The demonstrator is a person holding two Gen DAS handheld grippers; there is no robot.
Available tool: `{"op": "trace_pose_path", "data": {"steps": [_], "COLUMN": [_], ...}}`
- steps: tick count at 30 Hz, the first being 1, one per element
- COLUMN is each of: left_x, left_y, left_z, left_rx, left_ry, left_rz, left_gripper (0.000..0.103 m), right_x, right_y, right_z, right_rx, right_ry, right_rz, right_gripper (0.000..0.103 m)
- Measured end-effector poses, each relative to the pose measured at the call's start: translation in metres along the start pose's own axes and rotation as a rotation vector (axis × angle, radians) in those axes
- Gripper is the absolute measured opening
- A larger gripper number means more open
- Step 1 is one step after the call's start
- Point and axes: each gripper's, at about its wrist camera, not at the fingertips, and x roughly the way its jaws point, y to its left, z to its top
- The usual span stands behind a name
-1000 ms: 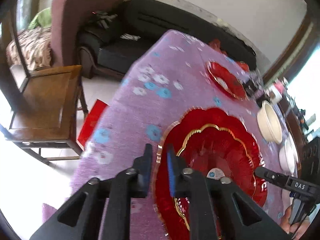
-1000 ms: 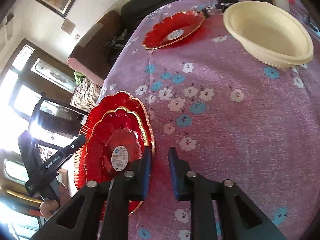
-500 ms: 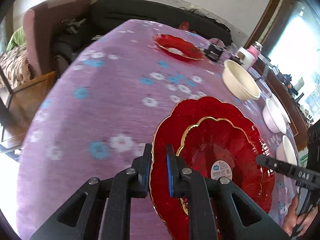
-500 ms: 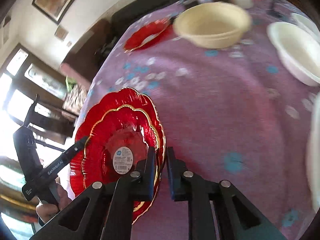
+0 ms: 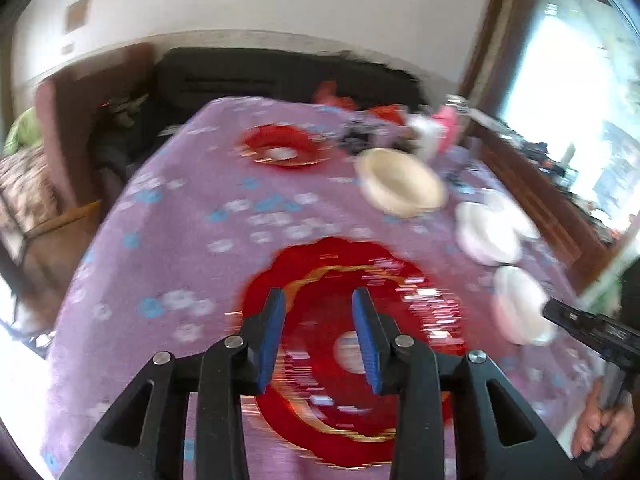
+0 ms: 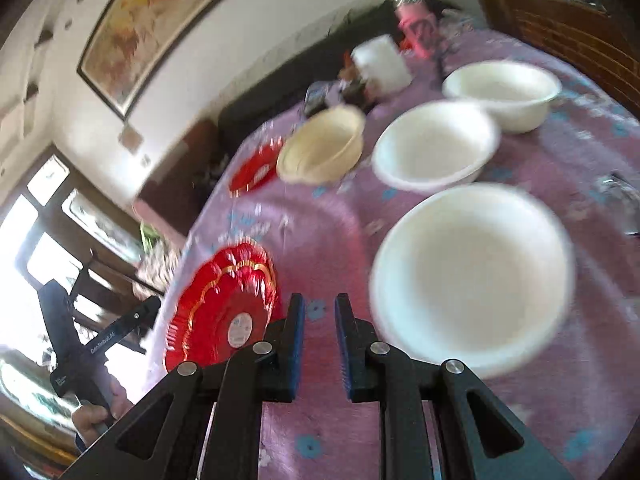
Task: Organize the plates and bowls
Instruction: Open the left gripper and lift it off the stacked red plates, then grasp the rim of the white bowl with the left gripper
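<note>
Two red gold-rimmed plates lie stacked (image 5: 400, 304) on the purple flowered tablecloth (image 5: 180, 240). My left gripper (image 5: 317, 296) hovers over their near left part. Its jaws are opening and nothing is between the blue pads. The stack also shows low on the left in the right wrist view (image 6: 216, 312). My right gripper (image 6: 319, 300) is shut and empty, over bare cloth between the stack and a big white bowl (image 6: 472, 272). Two more white bowls (image 6: 436, 148) (image 6: 504, 92), a cream bowl (image 6: 320, 148) and a single red plate (image 6: 254, 168) stand farther back.
Bottles and small clutter (image 5: 432, 128) crowd the table's far end. A black sofa (image 5: 280, 76) and a brown armchair (image 5: 80, 120) stand behind it, and a wooden chair (image 5: 52, 216) is off the left edge. A metal object (image 6: 620, 200) lies at the right.
The left jaws, narrow at the stack's left rim before, have spread apart. The right gripper has swung right, away from the stack's rim and towards the white bowls. Both views are now blurred.
</note>
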Motion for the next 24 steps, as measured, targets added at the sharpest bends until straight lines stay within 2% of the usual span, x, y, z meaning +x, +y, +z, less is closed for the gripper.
{"op": "trace_pose_path", "data": {"steps": [2, 5, 7, 11, 13, 20, 21, 22, 24], "left_x": [0.006, 0.029, 0.049, 0.084, 0.101, 0.143, 0.149, 0.154, 0.149], "left_y": [-0.028, -0.065, -0.097, -0.148, -0.165, -0.197, -0.199, -0.201, -0.204], "left_z": [0.002, 0.001, -0.001, -0.008, -0.009, -0.016, -0.016, -0.018, -0.020], "left_rx": [0.040, 0.082, 0.126, 0.187, 0.184, 0.190, 0.187, 0.188, 0.203], "left_ry": [0.047, 0.133, 0.190, 0.248, 0.280, 0.337, 0.347, 0.352, 0.327], "left_rz": [-0.093, -0.167, -0.213, -0.208, -0.242, -0.199, -0.203, -0.194, -0.183], "left_gripper": [0.034, 0.033, 0.033, 0.033, 0.033, 0.022, 0.015, 0.013, 0.013], "right_x": [-0.020, -0.040, -0.048, -0.051, -0.046, -0.036, -0.034, -0.029, -0.027], "right_y": [-0.020, -0.051, -0.071, -0.094, -0.103, -0.120, -0.121, -0.121, -0.120], "right_z": [0.004, 0.006, 0.004, 0.001, -0.001, 0.000, 0.000, 0.000, -0.002], "right_rx": [0.033, 0.093, 0.139, 0.197, 0.220, 0.237, 0.240, 0.236, 0.232], "right_ry": [-0.047, -0.088, -0.101, -0.093, -0.086, -0.070, -0.065, -0.050, -0.054], "right_rz": [-0.036, -0.114, -0.137, -0.112, -0.086, -0.088, -0.081, -0.077, -0.077], "right_gripper": [0.017, 0.019, 0.030, 0.033, 0.033, 0.032, 0.025, 0.012, 0.011]}}
